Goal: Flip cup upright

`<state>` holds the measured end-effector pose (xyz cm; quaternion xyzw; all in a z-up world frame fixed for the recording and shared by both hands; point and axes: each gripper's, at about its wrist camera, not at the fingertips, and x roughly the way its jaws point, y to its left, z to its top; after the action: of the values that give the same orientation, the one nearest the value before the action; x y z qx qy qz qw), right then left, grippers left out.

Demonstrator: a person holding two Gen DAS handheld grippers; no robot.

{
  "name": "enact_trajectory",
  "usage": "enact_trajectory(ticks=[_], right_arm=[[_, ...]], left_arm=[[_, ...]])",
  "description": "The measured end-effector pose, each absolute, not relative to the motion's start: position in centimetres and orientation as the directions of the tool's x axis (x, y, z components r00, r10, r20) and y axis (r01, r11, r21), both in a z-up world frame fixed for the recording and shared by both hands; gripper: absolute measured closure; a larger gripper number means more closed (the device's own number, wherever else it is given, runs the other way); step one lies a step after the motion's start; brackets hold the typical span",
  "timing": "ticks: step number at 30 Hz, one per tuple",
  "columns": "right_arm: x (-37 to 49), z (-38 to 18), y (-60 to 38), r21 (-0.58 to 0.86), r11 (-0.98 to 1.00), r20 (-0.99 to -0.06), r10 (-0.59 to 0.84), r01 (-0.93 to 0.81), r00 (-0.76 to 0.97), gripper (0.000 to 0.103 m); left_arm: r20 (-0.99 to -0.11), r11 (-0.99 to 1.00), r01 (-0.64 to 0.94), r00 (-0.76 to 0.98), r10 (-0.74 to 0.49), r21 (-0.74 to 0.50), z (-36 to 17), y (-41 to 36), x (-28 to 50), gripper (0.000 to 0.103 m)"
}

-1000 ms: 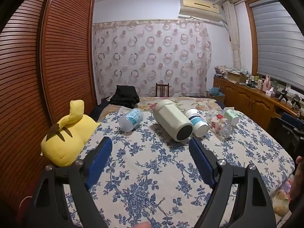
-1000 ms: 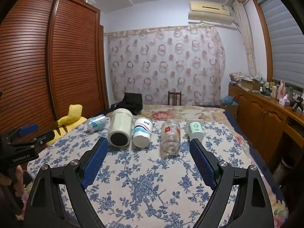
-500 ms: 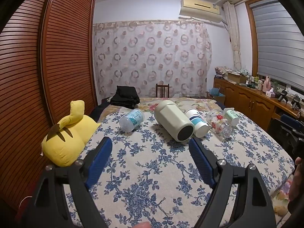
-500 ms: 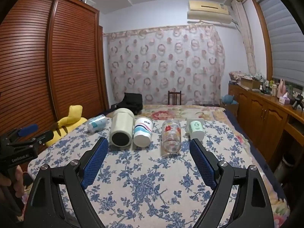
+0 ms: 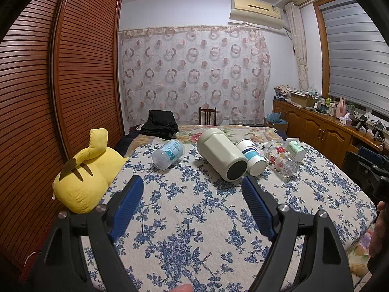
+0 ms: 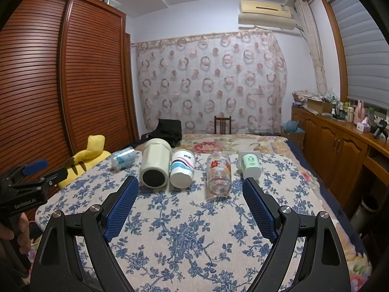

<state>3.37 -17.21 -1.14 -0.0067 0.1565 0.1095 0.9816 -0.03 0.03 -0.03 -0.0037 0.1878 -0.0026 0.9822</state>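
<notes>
Five cups lie on their sides in a row across the bed [image 6: 184,221], which is covered by a cream bedspread with blue flowers. From the right wrist view, left to right, they are: a small clear plastic cup with a pale blue label [image 6: 122,157], set apart from the rest; a large cream cylindrical cup with a dark round end [image 6: 155,163] facing the camera; a white paper-style cup with blue and pink stripes [image 6: 182,168], lying just beside the cream one; a clear glass tumbler printed with red flowers [image 6: 218,173]; and a small white cup with a green label [image 6: 250,164]. In the left wrist view the same row runs from the clear plastic cup [image 5: 169,153] to the cream cup [image 5: 222,158], striped cup [image 5: 251,157], glass tumbler [image 5: 279,157] and green-labelled cup [image 5: 295,147]. None of them is upright. The right tongs [image 6: 190,203] hang above the bedspread with their blue-padded fingers spread wide, holding nothing, short of the cups. The left tongs [image 5: 192,205] are likewise spread wide and hold nothing, also short of the row. A yellow plush toy with a black-tipped ear [image 5: 85,175] lies at the bed's left edge beside the slatted brown wardrobe [image 5: 73,77]. A dark bag [image 6: 169,131] rests at the far end of the bed.
</notes>
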Motion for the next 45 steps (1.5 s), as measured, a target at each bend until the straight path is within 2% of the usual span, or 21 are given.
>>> enact_trajectory(ticks=[45], right_arm=[[3.28,-1.13,-17.25,0.028,0.976,-0.311,0.214,-0.217,0.926,0.014]], left_arm=[[-0.368,1.000,0.004,0.930,-0.007,-0.010,-0.02,0.04,-0.03,0.020]])
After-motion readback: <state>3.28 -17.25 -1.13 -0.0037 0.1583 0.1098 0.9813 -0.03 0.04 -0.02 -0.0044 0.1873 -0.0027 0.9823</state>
